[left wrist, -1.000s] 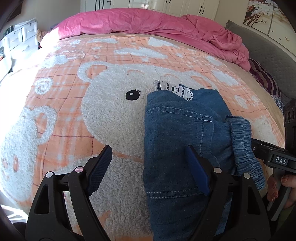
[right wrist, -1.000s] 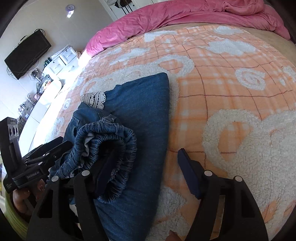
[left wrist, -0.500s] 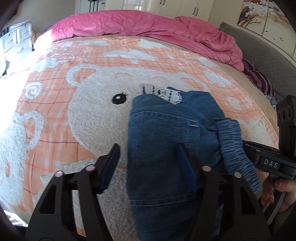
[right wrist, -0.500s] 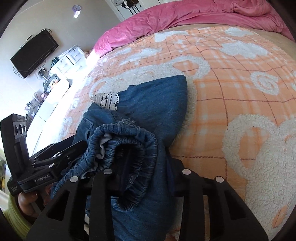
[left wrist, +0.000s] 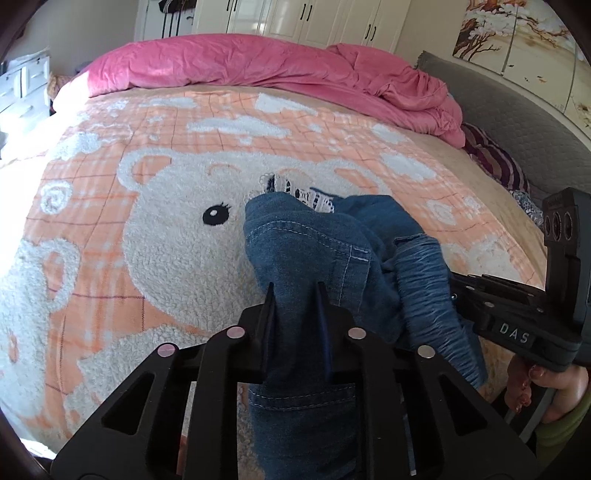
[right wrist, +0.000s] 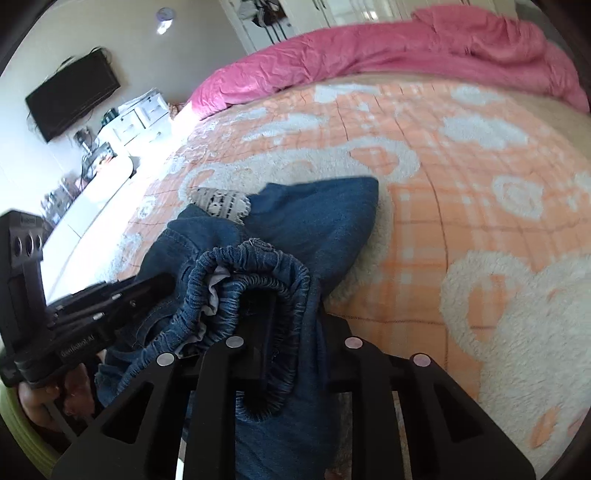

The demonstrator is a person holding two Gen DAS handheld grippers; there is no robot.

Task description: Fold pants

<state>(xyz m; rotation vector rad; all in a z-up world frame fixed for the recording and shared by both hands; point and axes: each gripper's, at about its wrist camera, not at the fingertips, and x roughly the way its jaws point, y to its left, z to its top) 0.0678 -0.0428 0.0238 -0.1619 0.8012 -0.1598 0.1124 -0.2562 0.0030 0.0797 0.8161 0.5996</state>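
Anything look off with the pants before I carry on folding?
The pants are bunched, not flat: the elastic waistband gapes open in a loop, and a lace-trimmed hem pokes out at the far end. Both grippers are clamped on denim.

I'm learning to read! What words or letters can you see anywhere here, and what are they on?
"DAS": white letters on the side of the right gripper, seen from the left wrist camera.

Small pale print on the side of the left gripper, seen from the right wrist camera: too blurred to read.

No words show on the pants, the bear blanket or the wall painting.
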